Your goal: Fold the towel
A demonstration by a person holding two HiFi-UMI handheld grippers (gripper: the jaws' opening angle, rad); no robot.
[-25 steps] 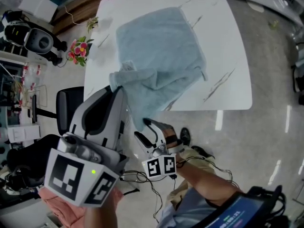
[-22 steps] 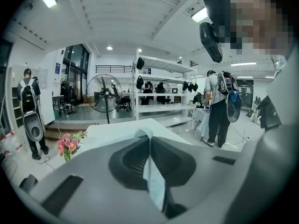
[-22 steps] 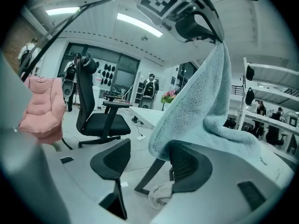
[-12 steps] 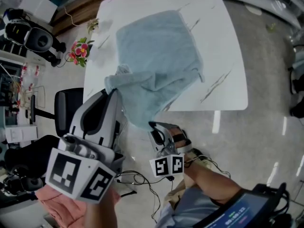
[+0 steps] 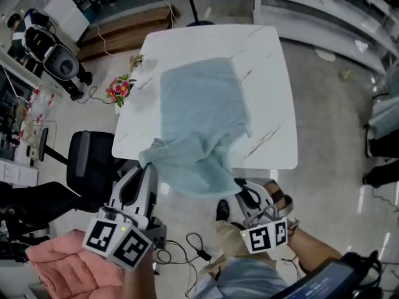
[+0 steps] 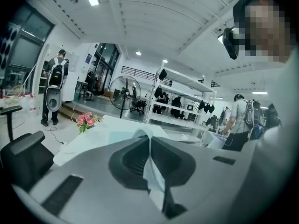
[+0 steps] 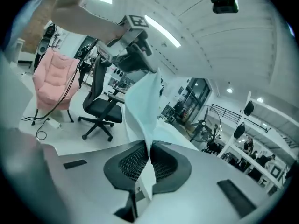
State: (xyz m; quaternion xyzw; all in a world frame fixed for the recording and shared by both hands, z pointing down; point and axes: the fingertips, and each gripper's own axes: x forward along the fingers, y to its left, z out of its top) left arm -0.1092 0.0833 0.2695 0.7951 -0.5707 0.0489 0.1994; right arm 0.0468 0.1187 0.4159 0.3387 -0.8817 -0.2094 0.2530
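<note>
The left gripper [image 5: 147, 165] is a pale grey moulded shell with a dark oval recess along its top. The right gripper [image 5: 242, 189] is grey with black trim. Their inner pads [image 7: 133, 164] are dark and mesh-textured. The left cube [image 5: 118, 243] is white with black square markers and a small green light. The right cube [image 5: 267, 237] carries similar markers. The person wears a blue-grey shirt [image 5: 240, 280].

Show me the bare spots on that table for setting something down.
Widest: the strip between the pale blue towel and the right edge of the white marble-veined table. Narrower strips lie along the far edge and left, by the pink flowers. The near edge is crowded: bunched towel held by left tool and right tool.
</note>
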